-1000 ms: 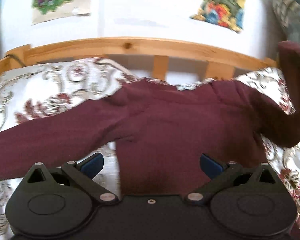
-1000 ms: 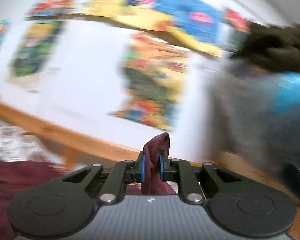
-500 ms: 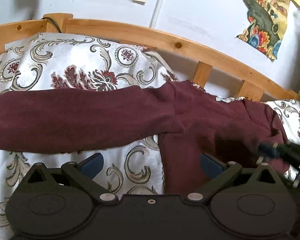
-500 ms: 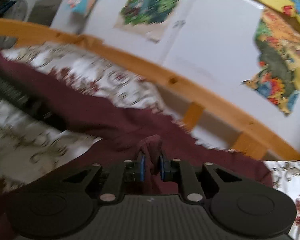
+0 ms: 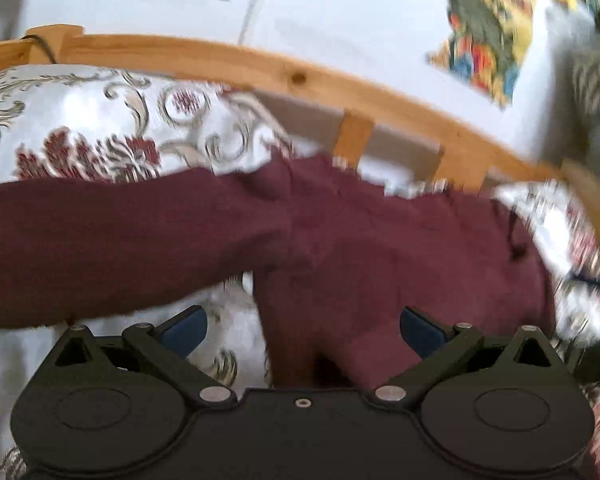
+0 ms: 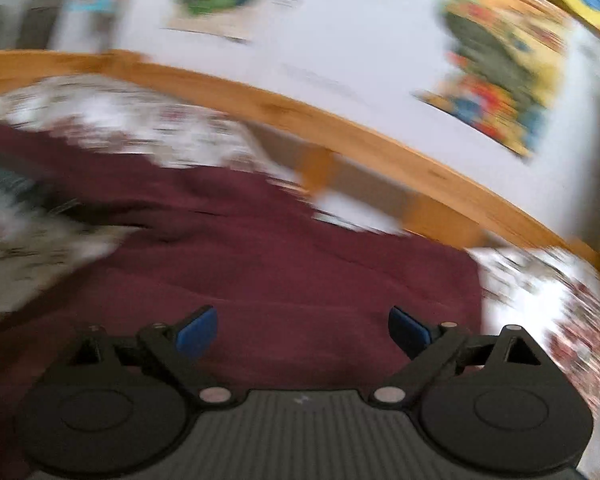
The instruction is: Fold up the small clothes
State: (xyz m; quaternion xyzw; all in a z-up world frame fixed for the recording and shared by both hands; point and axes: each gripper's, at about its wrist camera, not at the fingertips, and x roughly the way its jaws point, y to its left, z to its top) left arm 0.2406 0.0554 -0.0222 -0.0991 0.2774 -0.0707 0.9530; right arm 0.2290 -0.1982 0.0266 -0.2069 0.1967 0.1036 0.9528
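Observation:
A maroon long-sleeved top point(image 5: 380, 248) lies spread on a floral bedspread point(image 5: 100, 128). Its left sleeve point(image 5: 112, 240) stretches out to the left; its right sleeve is folded in over the body. My left gripper point(image 5: 303, 330) is open and empty, low over the top's lower left edge. My right gripper point(image 6: 302, 330) is open and empty, just above the top's body point(image 6: 280, 264). The right wrist view is blurred by motion.
A wooden bed rail point(image 5: 300, 76) runs along the far side of the bed, with a white wall and colourful posters point(image 5: 488, 32) behind it. Grey and dark clothing point(image 5: 596, 92) hangs at the far right. The other gripper shows dimly at the right edge point(image 5: 592, 280).
My right gripper was shut on the right sleeve's cuff; it carried the sleeve in over the body, then opened and let go. My left gripper stayed open and shifted slightly.

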